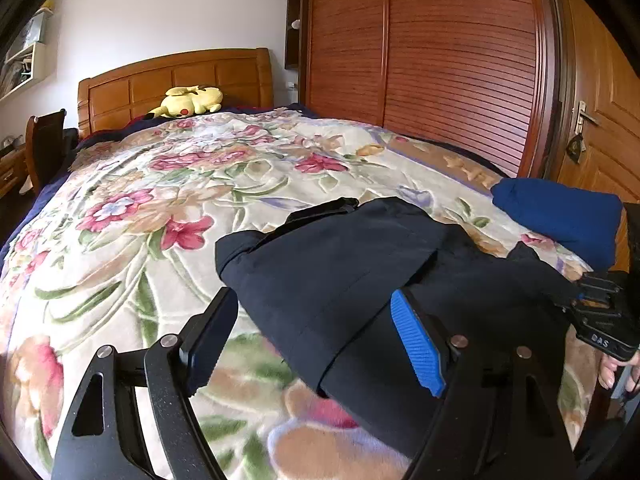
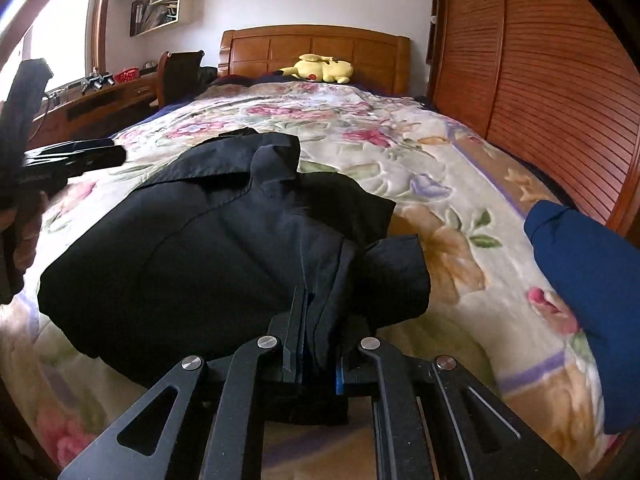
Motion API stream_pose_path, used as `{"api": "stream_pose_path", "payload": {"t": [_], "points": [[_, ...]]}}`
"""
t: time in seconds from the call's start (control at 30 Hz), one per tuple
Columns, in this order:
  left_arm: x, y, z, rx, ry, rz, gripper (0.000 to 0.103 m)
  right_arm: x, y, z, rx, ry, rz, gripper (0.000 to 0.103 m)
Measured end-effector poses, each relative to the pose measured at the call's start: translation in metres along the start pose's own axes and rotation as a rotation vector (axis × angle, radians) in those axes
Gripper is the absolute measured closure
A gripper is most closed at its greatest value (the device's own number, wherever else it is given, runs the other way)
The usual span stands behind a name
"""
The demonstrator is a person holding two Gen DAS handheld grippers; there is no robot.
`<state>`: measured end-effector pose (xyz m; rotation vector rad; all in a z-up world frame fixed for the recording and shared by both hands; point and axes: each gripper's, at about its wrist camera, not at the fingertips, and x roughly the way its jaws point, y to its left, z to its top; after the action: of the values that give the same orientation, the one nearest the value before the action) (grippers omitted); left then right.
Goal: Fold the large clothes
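A black garment [image 1: 340, 272] lies partly folded on the floral bed cover; it also shows in the right wrist view [image 2: 224, 248]. My left gripper [image 1: 316, 328] is open, its jaws wide apart over the garment's near left edge, holding nothing. My right gripper [image 2: 320, 320] is shut on a bunched fold of the black garment at its near edge. The right gripper also shows at the far right of the left wrist view [image 1: 600, 312], and the left gripper at the far left of the right wrist view [image 2: 80, 156].
The floral bed cover [image 1: 160, 200] spreads over the bed. A folded blue cloth [image 1: 560, 216] lies at the right edge, also in the right wrist view [image 2: 588, 264]. A yellow plush toy [image 1: 192, 100] rests by the wooden headboard. A wooden wardrobe [image 1: 440, 60] stands to the right.
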<state>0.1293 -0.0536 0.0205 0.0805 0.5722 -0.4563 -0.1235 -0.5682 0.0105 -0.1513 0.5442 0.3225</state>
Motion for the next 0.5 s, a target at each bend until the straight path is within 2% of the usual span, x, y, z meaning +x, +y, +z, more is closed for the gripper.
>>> {"api": "stream_pose_path", "payload": {"t": [0.13,0.23,0.3,0.37,0.5], "points": [[0.017,-0.001,-0.007,0.004,0.015,0.001,0.023,-0.003,0.000,-0.004,-0.005,-0.001,-0.007,0.092],[0.027,-0.002,-0.015,0.012,0.032,-0.003,0.023,-0.015,0.003,-0.007,-0.003,-0.018,-0.028,0.075],[0.032,-0.002,-0.020,0.010,0.038,-0.009,0.023,-0.022,0.000,-0.009,0.019,-0.029,-0.042,0.054],[0.033,-0.002,-0.025,0.004,0.039,-0.017,0.023,-0.029,-0.005,-0.013,0.042,-0.036,-0.044,0.044],[0.030,0.004,-0.030,-0.031,0.022,-0.044,0.023,-0.045,-0.012,-0.023,0.043,-0.051,-0.063,0.042]]}}
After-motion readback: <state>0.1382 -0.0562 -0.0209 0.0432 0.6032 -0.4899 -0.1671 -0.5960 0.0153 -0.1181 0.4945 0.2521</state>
